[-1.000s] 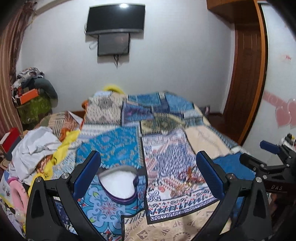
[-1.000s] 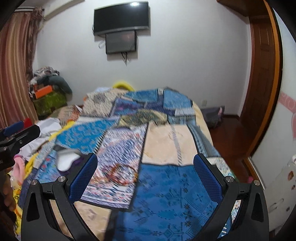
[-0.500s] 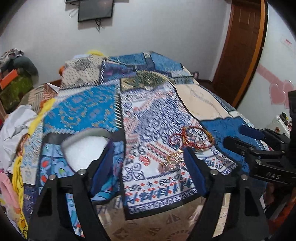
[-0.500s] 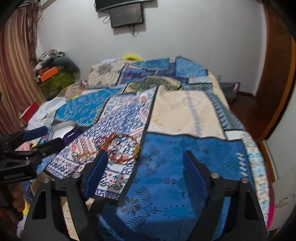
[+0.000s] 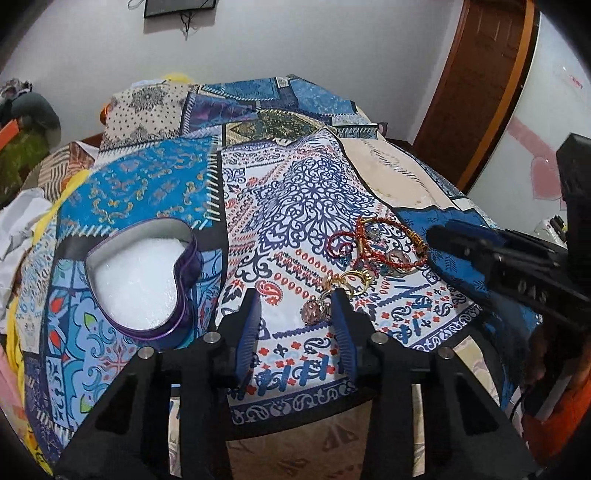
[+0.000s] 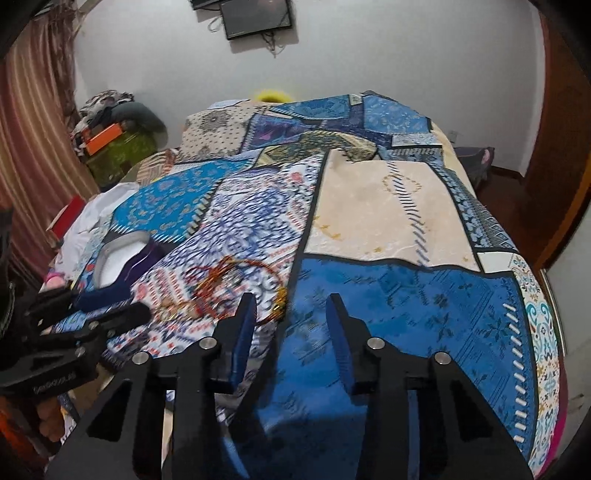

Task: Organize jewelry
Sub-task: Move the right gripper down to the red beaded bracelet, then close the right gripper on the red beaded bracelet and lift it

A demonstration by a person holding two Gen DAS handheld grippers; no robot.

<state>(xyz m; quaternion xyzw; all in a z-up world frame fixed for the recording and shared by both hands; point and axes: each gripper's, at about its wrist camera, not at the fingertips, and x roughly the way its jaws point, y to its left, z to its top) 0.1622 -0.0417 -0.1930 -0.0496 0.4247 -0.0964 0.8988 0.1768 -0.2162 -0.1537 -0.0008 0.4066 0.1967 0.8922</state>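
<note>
A heart-shaped purple tin (image 5: 142, 277) with white lining lies open on the patterned bedspread, left in the left wrist view; it also shows at the left of the right wrist view (image 6: 122, 260). A tangle of jewelry (image 5: 373, 251), red and gold bangles, rings and a pink bead pendant (image 5: 316, 311), lies to its right. My left gripper (image 5: 295, 306) is partly open and empty, its right finger beside the pendant. My right gripper (image 6: 291, 308) is partly open and empty, just right of the jewelry (image 6: 229, 286).
The bed (image 6: 391, 214) is covered in a blue, white and cream patchwork spread. Piled clothes and boxes (image 6: 110, 136) stand at the far left. A wooden door (image 5: 476, 77) is at the right. A TV (image 6: 258, 16) hangs on the far wall.
Both grippers have tilted down and moved in toward the bed and the jewelry. Both pairs of fingers have narrowed from wide open to partly open.
</note>
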